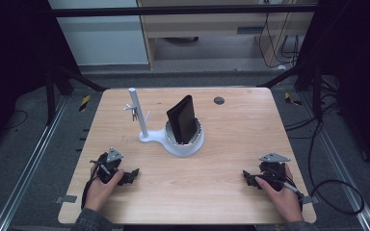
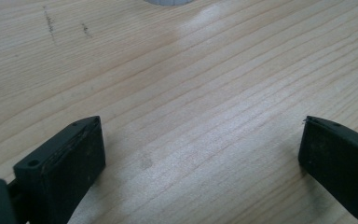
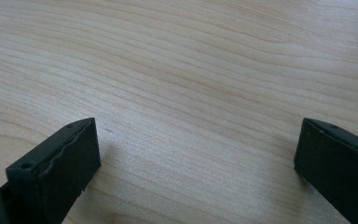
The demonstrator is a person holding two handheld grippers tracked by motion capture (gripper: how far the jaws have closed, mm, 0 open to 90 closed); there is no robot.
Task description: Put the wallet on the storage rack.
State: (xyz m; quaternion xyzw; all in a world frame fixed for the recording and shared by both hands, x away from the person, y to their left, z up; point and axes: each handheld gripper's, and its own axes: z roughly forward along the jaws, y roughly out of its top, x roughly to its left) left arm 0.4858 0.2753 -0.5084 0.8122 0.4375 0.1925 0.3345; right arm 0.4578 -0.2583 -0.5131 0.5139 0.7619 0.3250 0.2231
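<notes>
- The left hand [image 1: 100,191] rests on the near left part of the wooden table [image 1: 231,139], wrapped around the left gripper [image 1: 133,174], which lies low on the wood and points toward the table's middle.
- In the left gripper view its two black jaws stand wide apart, released, with bare wood grain between them and nothing in their grasp (a sliver of pale grey, the edge of the stand's base, peeks in at the top of that view).
- A thin white post [image 1: 138,113] rises from the left end of the white stand [image 1: 176,144], upright, with a small cluster of short prongs partway up it.
- Just right of the post, the stand widens into a round cup, and a black wallet [image 1: 182,119] sits in that cup, standing on end and leaning slightly to the left (its upper half clears the rim).
- The wallet is near the table's centre, well apart from both grippers, beyond them and between them.
- A small dark round disc [image 1: 218,100] lies flat on the far side of the table, right of the wallet.
- The right gripper [image 1: 248,179] lies on the near right part of the table, held by the right hand [image 1: 285,196], with a grey three-cornered plate on top and a cable trailing off the table edge.
- In the right gripper view its jaws are also spread wide, released, with plain wood between them.
</notes>
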